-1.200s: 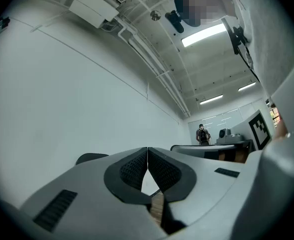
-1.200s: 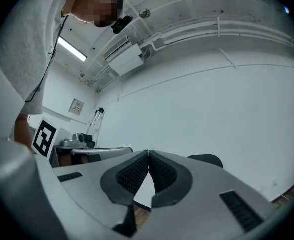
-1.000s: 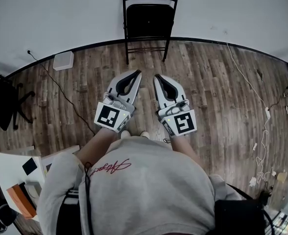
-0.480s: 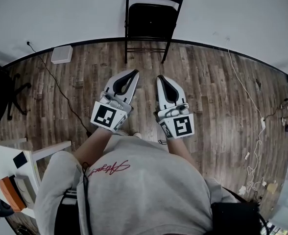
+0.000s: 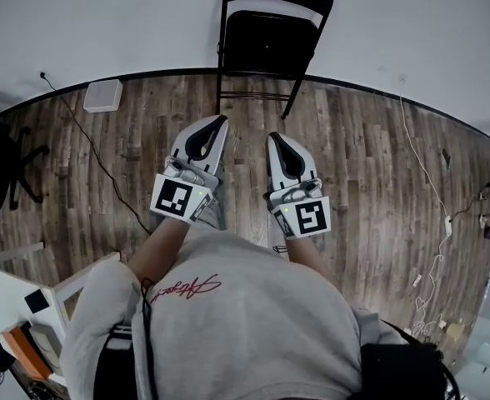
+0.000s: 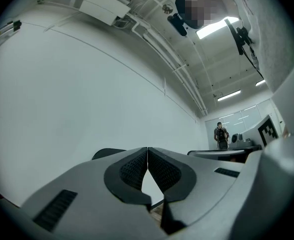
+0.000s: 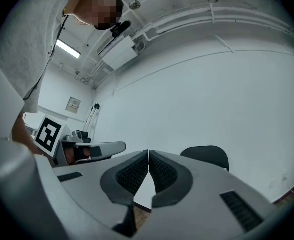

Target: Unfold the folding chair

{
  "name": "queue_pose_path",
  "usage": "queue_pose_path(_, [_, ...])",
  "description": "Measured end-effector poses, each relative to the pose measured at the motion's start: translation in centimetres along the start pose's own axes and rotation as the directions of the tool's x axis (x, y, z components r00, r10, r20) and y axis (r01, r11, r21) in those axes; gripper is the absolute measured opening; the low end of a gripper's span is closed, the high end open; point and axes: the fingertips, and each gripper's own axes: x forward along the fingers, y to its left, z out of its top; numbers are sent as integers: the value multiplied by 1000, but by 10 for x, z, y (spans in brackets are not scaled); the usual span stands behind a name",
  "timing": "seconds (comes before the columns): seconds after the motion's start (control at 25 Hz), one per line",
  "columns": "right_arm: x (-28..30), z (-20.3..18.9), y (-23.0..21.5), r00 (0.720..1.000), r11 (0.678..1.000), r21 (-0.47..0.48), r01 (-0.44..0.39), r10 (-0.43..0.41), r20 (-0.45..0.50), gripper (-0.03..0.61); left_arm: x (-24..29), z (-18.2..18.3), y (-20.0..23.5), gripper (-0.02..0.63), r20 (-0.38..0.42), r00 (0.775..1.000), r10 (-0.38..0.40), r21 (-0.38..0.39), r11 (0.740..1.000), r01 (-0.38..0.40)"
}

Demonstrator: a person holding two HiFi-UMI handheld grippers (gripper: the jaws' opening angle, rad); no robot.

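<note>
Chair (image 5: 266, 44) legs head view only, gripper views w/ fingers (image 6: 132, 170) touching

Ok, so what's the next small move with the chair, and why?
Probably bring the left gripper and right gripper forward to the folding chair: it stands folded against the wall, and both grippers, shut and empty, are well short of it.
</note>
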Motion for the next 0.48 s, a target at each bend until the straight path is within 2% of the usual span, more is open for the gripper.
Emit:
queue_pose_path(0.12, [62, -20, -30, 1000, 1000, -6, 27, -27, -8, 17, 52, -19, 51, 17, -23, 999, -49, -3, 999, 49])
queue_pose_path(0.28, [154, -27, -75, 998, 997, -37, 68, -68, -5, 17, 132, -25, 120, 17, -73, 987, -142, 44, 988, 145])
queue_pose_path(0.48, [248, -34, -127, 992, 987, -102, 120, -124, -28, 17, 209, -33, 195, 17, -134, 973, -187, 33, 981, 193])
